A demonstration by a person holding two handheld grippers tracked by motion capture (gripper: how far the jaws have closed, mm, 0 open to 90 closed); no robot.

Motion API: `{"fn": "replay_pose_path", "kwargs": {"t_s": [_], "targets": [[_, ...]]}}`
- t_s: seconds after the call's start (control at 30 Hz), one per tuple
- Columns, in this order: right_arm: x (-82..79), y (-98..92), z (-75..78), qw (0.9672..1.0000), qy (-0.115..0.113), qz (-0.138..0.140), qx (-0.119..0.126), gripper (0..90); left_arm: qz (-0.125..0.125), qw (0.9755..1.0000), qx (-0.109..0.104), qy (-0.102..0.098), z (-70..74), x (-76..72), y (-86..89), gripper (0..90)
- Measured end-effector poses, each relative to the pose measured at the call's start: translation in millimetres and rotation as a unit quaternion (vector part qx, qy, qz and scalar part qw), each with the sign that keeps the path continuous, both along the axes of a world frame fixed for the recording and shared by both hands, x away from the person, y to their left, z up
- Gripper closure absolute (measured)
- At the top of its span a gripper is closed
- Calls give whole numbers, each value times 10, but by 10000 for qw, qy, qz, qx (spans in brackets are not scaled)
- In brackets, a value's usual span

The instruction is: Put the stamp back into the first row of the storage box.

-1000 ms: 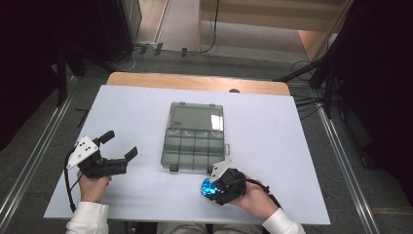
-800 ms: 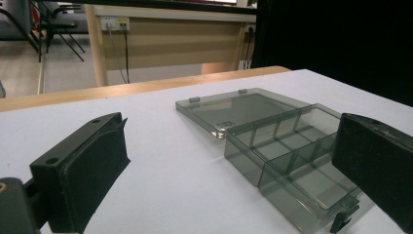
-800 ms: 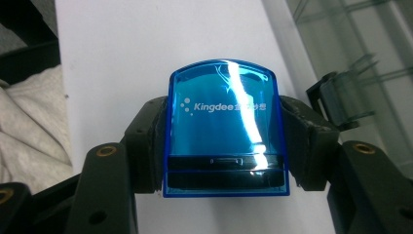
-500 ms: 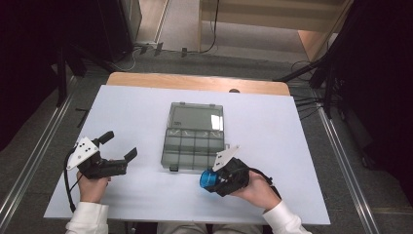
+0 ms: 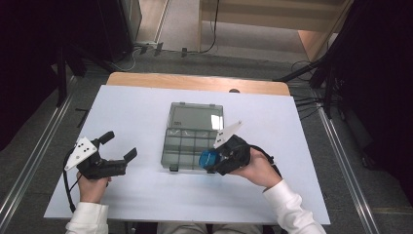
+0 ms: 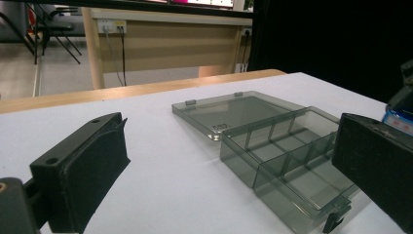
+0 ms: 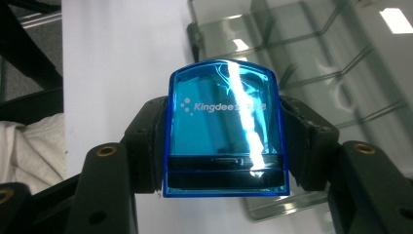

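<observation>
— Two grippers: what was their state?
— Left gripper rested on the bench, fingers spread wide, holding nothing. Right gripper had its fingers clamped on both sides of a blue translucent block.
— Where was the block?
— At the near right corner of the open grey divided box, whose lid lay flat behind it.

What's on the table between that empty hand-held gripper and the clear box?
Nothing: between the left hand-held gripper and the clear box, the high view shows bare white table.
</observation>
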State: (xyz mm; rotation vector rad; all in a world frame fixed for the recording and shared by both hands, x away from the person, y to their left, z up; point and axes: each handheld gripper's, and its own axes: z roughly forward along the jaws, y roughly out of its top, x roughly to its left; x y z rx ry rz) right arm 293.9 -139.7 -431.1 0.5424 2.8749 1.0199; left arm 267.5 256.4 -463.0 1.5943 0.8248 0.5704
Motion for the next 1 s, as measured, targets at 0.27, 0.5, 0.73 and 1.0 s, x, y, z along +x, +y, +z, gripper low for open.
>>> {"fn": "replay_pose_path", "kwargs": {"t_s": [0.27, 0.5, 0.73, 1.0], "targets": [[239, 97, 167, 9999, -84, 93, -75, 423, 19, 10000, -7, -1, -4, 0, 14, 0], [443, 205, 157, 9995, -25, 88, -298, 423, 23, 10000, -2, -12, -8, 1, 14, 0], [666, 217, 136, 9994, -59, -51, -332, 423, 8, 10000, -6, -1, -10, 3, 14, 0], [833, 213, 51, 9994, -88, -151, -285, 423, -5, 10000, -30, 6, -9, 7, 19, 0]]}}
